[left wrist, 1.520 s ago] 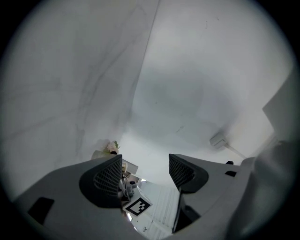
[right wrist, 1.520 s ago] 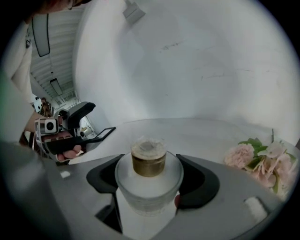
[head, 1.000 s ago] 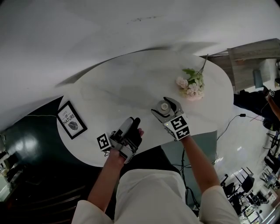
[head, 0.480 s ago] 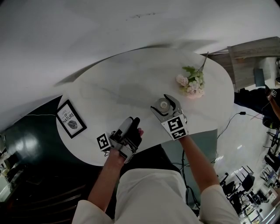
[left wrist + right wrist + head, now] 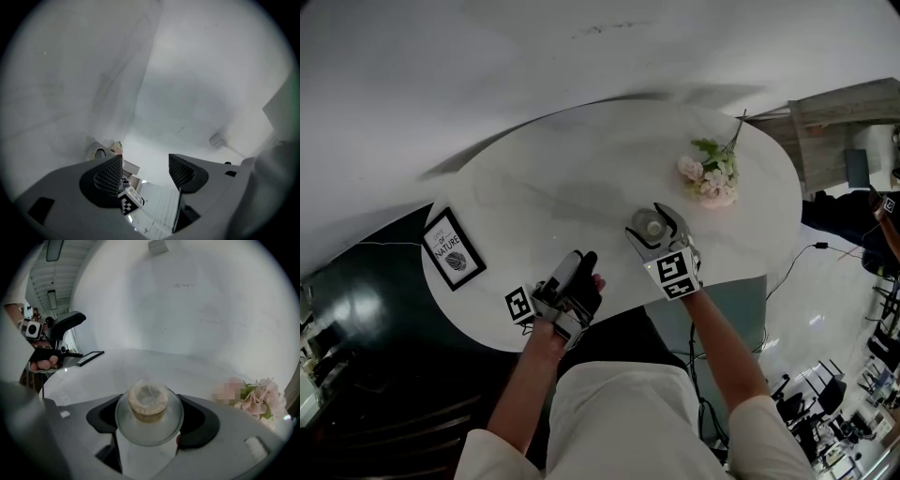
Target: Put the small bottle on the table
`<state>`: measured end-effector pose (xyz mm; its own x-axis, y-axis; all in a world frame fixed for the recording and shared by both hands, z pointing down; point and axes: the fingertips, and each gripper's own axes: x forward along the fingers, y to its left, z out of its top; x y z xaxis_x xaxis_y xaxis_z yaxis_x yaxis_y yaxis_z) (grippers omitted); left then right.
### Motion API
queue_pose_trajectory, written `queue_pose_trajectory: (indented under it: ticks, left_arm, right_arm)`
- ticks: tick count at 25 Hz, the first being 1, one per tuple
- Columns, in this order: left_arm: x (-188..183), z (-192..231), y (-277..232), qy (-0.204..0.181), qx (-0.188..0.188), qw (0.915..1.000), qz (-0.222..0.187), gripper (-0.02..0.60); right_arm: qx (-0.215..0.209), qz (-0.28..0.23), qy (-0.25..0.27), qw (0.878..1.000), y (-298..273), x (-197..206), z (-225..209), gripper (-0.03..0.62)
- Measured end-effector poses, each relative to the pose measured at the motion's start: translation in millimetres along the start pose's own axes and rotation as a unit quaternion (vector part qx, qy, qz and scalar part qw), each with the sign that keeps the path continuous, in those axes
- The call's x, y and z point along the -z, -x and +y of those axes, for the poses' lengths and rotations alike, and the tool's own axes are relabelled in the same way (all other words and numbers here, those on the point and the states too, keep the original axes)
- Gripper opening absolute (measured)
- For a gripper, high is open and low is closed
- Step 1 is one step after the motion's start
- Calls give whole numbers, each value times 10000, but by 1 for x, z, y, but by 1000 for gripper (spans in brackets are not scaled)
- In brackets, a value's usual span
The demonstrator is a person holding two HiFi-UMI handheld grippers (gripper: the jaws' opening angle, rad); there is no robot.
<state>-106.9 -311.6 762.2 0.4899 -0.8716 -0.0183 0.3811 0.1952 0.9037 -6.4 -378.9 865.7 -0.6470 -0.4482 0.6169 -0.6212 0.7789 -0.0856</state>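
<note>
Small bottle (image 5: pixel 149 414), corked and upright, is clamped in my right hand-held gripper (image 5: pixel 656 222) over the bench's (image 5: pixel 581 169) near edge, so it likely goes straight down. My left hand-held gripper (image 5: pixel 580 262) gapes empty.

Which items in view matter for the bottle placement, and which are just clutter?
In the job: small bottle, clamped in the right gripper; table.
Lying about: flowers; framed picture. The left gripper is open and idle.

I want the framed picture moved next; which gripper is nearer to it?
Left. The left gripper is right of the framed picture, empty; the right gripper, holding the small bottle, is farther right.
</note>
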Motion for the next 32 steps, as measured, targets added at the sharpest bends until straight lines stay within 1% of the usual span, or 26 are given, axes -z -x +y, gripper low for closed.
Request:
queue_pose_trajectory:
  ticks: [5, 6, 9, 16, 22, 23, 27, 28, 32]
  left_arm:
    - [8, -8, 8, -115, 78, 9999, -43, 295]
    - [10, -10, 10, -140, 98, 9998, -52, 296]
    - [18, -17, 14, -218, 153, 9996, -62, 295]
    - [51, -40, 27, -471, 273, 9985, -40, 295]
    - [73, -67, 39, -910, 322, 9953, 7, 293]
    - [78, -71, 42, -985, 310, 9947, 19, 281]
    - [97, -84, 55, -1359, 204, 9904, 115, 258]
    - [101, -88, 57, -1476, 170, 9888, 143, 248]
    - [116, -105, 64, -1907, 107, 9812, 269, 198]
  right_arm:
    - [-68, 12, -25, 10000, 2, -3, 2, 361]
    - [-84, 6, -34, 10000, 2, -4, 1, 373]
    - [-120, -34, -29, 9999, 9, -11, 0, 382]
    - [-157, -167, 9, 9997, 52, -32, 6, 390]
    - [-163, -358, -119, 9992, 94, -59, 11, 387]
    - [-173, -351, -142, 9991, 103, -62, 13, 382]
    - [-227, -331, -251, 9989, 141, -74, 23, 344]
    - [-232, -371, -286, 9986, 150, -79, 25, 342]
    - [-169, -501, -451, 9976, 184, -94, 35, 287]
